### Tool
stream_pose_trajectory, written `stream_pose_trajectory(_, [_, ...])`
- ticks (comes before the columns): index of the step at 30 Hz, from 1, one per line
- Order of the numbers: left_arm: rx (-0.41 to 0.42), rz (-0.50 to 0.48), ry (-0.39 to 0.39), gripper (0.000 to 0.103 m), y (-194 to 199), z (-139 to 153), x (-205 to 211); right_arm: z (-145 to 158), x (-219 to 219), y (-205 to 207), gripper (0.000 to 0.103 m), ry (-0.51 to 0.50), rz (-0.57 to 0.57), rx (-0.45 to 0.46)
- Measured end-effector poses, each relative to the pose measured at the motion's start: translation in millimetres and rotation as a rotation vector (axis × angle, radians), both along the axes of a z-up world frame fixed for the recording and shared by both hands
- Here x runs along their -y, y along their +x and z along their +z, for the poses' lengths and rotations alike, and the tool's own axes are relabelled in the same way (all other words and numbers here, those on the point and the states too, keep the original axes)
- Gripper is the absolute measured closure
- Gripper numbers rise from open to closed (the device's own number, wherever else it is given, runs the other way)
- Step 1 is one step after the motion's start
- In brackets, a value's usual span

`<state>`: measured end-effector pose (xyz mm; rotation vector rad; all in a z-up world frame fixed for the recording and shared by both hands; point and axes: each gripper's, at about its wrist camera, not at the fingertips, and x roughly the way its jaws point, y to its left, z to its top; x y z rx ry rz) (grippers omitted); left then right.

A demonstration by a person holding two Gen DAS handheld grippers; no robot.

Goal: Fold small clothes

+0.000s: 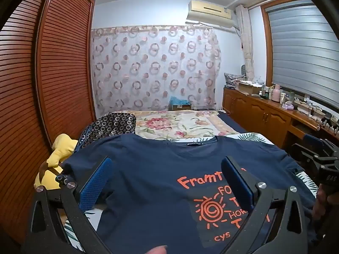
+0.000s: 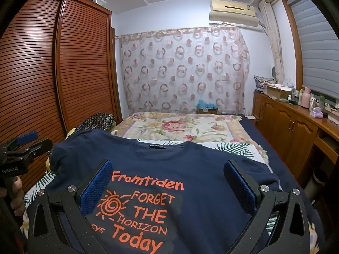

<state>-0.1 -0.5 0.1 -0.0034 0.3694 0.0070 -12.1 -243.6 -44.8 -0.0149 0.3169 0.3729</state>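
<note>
A navy T-shirt point(image 1: 148, 190) with an orange sun and lettering lies spread front-up on the bed, its collar point(image 1: 195, 144) pointing away from me. My left gripper point(image 1: 167, 160) hovers over the shirt's left half, open with nothing between its blue pads. The right gripper point(image 2: 168, 164) stands open just above the T-shirt point(image 2: 201, 169), over the printed chest, and holds nothing. Each gripper shows at the edge of the other's view: the right gripper point(image 1: 303, 146) beside the right sleeve and the left gripper point(image 2: 36, 140) beside the left sleeve. A person's hand point(image 2: 17, 192) holds the left handle.
A yellow plush toy point(image 1: 57, 158) and a dark ring-patterned cushion point(image 1: 110, 124) lie at the bed's left. A floral blanket point(image 1: 180, 124) covers the far half. A slatted wooden wardrobe point(image 1: 53, 74) stands left. On the right, a wooden sideboard point(image 1: 264, 110) carries bottles and boxes.
</note>
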Motion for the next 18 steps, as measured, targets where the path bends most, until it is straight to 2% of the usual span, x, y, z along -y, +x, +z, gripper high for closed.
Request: stream_pose_trajectory(18, [0.002,0.002,-0.008,0.0,-0.6,0.1,-0.3,0.0,0.0,0.2,0.0,0.003,-0.001,-0.002])
